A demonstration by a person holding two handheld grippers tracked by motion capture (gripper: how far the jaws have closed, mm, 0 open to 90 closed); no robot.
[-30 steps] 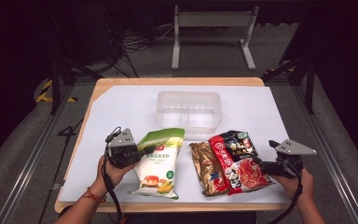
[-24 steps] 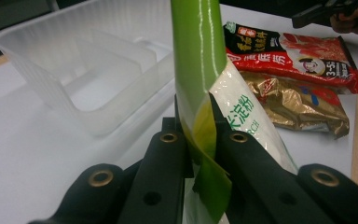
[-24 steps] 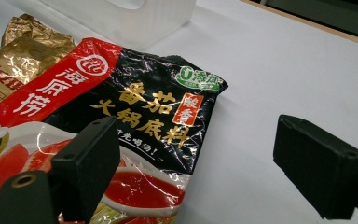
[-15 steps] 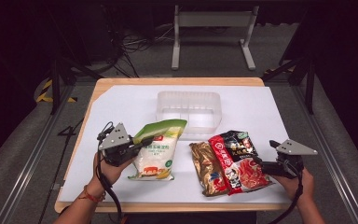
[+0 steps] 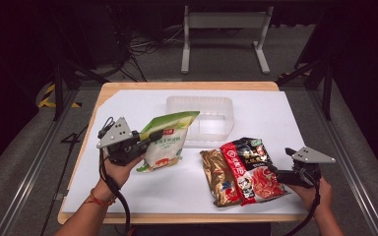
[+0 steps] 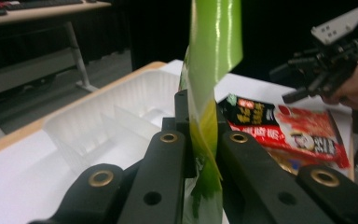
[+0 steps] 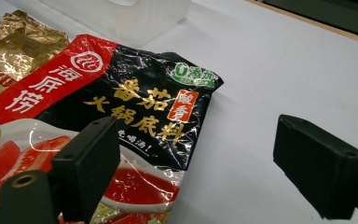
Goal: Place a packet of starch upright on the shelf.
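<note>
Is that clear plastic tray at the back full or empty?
Empty: the clear plastic tray shows bare compartments, with all three packets outside it.

Green-and-white pouch (image 5: 165,140): glossy, green top edge, pinched in my left tool (image 6: 200,140), tilted, lower end near the bench (image 5: 128,196). Red-and-black hotpot base packet (image 5: 248,167): flat, before my right tool (image 7: 196,154). Gold packet (image 5: 216,174): flat, partly under it. Clear divided tray (image 5: 202,115): behind.
</note>
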